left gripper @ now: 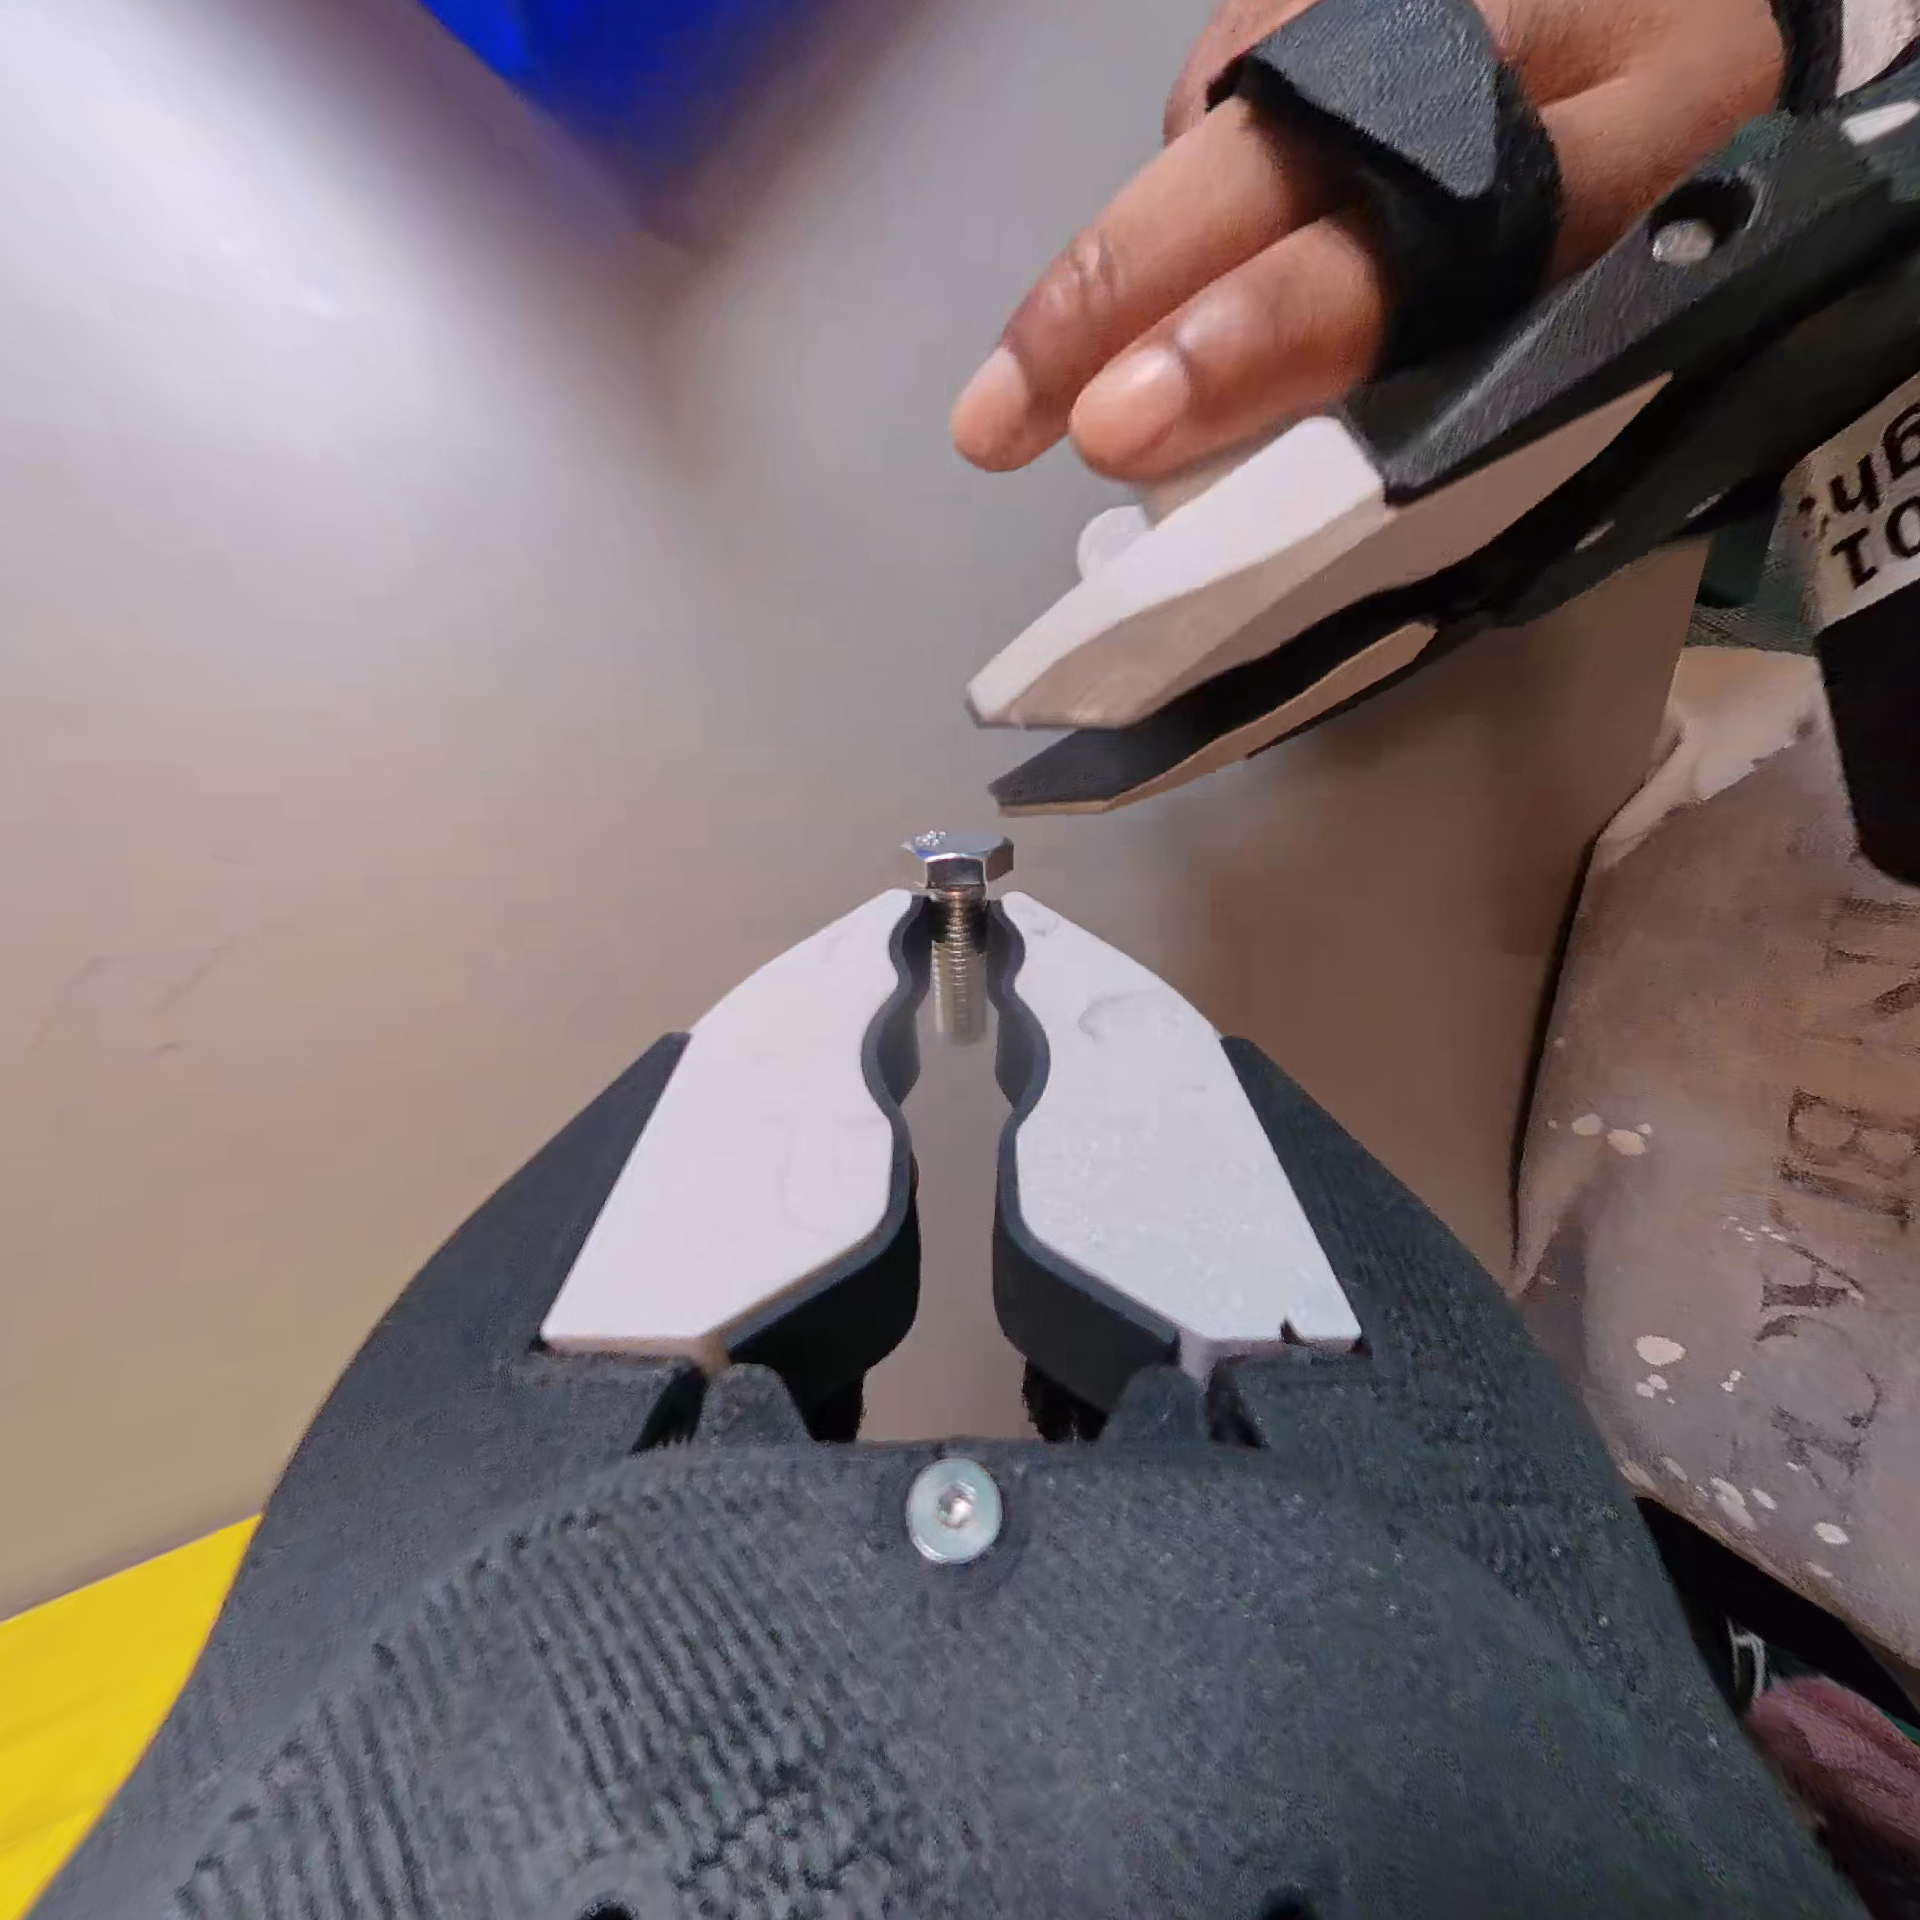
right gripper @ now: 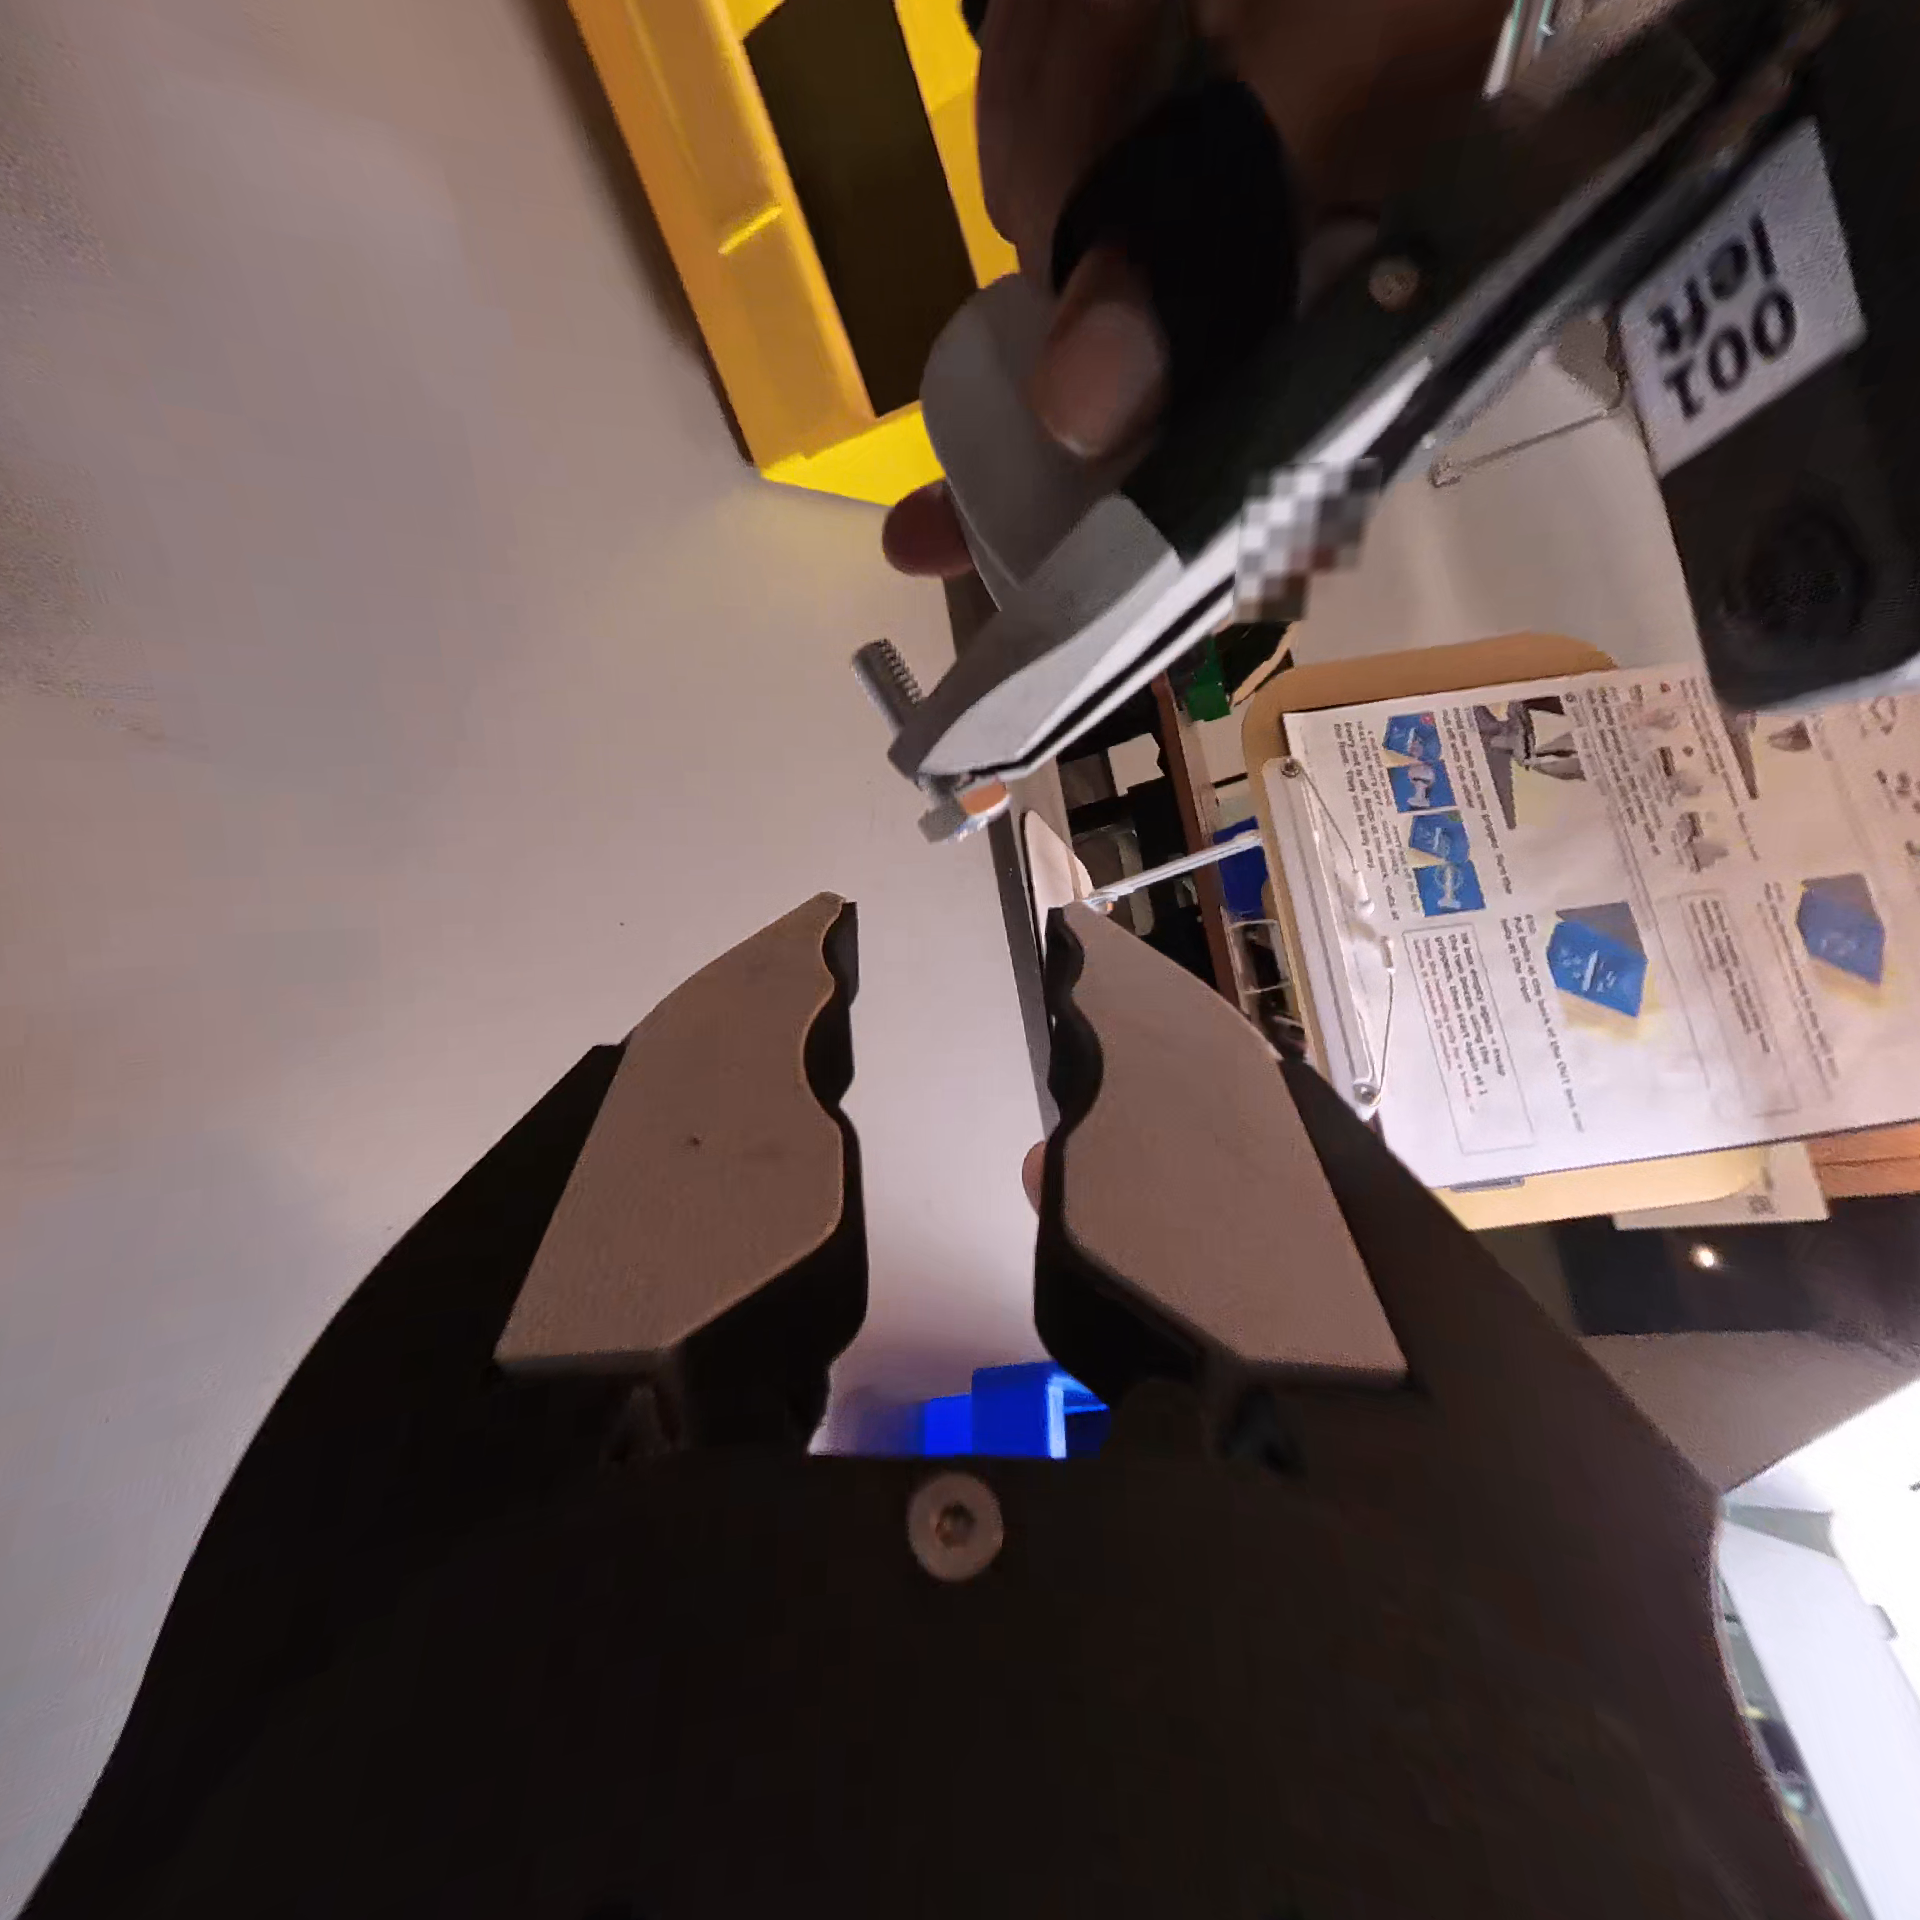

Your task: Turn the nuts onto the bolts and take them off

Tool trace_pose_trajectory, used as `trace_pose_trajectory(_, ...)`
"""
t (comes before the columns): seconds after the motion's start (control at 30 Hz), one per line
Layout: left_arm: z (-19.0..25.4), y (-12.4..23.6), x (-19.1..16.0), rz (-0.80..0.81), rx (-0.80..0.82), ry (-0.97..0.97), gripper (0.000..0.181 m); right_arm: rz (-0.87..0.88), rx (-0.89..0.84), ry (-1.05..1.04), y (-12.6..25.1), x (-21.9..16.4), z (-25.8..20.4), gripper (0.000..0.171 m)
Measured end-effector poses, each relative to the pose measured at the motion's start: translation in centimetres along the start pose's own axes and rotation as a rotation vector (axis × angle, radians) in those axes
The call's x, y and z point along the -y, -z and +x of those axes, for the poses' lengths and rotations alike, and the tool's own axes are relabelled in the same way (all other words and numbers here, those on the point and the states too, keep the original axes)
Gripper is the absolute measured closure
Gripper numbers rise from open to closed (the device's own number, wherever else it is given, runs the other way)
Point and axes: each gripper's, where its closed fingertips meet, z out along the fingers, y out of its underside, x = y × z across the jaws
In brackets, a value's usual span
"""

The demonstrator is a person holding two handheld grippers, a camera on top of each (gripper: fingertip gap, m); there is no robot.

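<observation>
- Left gripper (left gripper: 957,904), nearest the camera, is clenched on the threaded shank of a silver bolt (left gripper: 954,914), hex head past its fingertips
- Right gripper (right gripper: 951,925) hangs released, nothing between its fingers, tips just beside the bolt head
- A hand (left gripper: 1278,249) rests on that gripper
- Pale bench (right gripper: 312,623) beneath; yellow bin (right gripper: 769,260) and blue bin (right gripper: 1023,1413) near
- Printed sheet on a clipboard (right gripper: 1621,914) beyond the bench edge

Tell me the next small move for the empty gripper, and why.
Probably fetch a nut. The left gripper is shut on the bolt, whose thread carries no nut that I can see, and the right gripper is open and empty just short of the bolt's head, so it has nothing to turn on.
</observation>
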Motion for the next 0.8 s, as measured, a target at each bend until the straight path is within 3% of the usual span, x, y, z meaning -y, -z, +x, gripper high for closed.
trace_pose_trajectory(0.27, 0.9, -2.3, -0.2, -0.068, -0.050, 0.025, 0.171, -0.027, 0.034, 0.135, -0.8, 0.0, -1.9, 0.138)
trace_pose_trajectory(0.4, 1.0, -2.7, -0.2, -0.087, -0.071, 0.042, 0.171, -0.043, 0.029, 0.199, -0.8, -0.3, -2.3, 0.153)
trace_pose_trajectory(0.5, 1.2, -2.6, 0.0, -0.060, -0.094, 0.058, 0.171, -0.041, 0.028, 0.170, -0.7, -0.4, -2.4, 0.153)
trace_pose_trajectory(0.57, 1.2, -1.9, 0.9, 0.013, -0.097, 0.046, 0.169, -0.026, 0.027, 0.050, -0.5, -0.6, -1.8, 0.153)
trace_pose_trajectory(0.63, 1.7, -0.3, 2.1, 0.129, -0.118, -0.001, 0.155, 0.000, 0.053, -0.165, -0.4, -1.2, -1.1, 0.153)
trace_pose_trajectory(0.8, 2.8, 5.2, 6.1, 0.643, -0.064, -0.130, 0.147, 0.210, 0.111, -0.777, 1.3, -1.5, 2.4, 0.153)
